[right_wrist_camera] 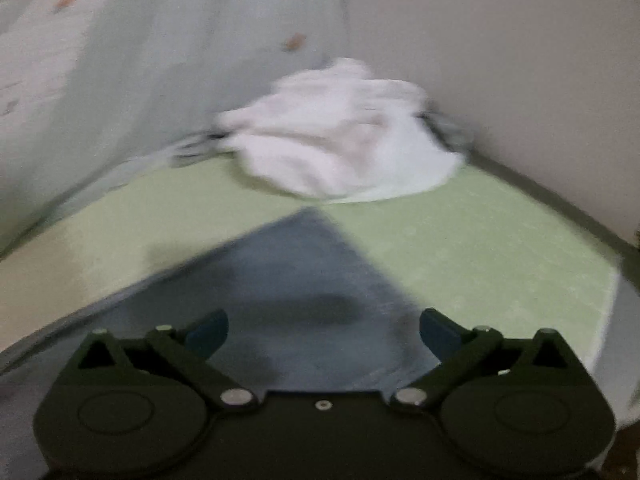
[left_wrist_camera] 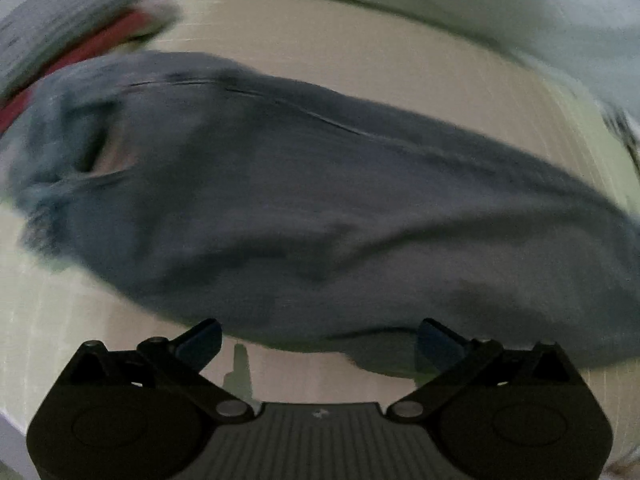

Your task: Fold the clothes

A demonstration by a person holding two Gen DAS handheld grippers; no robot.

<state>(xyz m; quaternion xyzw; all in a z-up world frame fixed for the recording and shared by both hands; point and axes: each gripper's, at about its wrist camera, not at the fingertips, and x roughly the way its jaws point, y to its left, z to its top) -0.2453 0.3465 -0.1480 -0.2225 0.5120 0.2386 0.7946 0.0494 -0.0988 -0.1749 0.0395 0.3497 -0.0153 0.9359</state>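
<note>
Here | my left tongs point(left_wrist_camera: 318, 336) and right tongs point(right_wrist_camera: 324, 330) both gape, gripping nothing | grey-blue garment point(left_wrist_camera: 320, 200) spread flat mid-desk point(right_wrist_camera: 480, 248), one corner toward the white clothes heap point(right_wrist_camera: 340, 132) at the far corner | I'd pinch edges squarely, both layers, blur permitting | containers: none visible

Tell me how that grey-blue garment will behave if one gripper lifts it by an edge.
The grey-blue garment lies creased and slumped, so it will probably droop rather than hold shape. It looks thin, likely light. Spread on the pale green surface, it may drag rather than slide cleanly.
</note>
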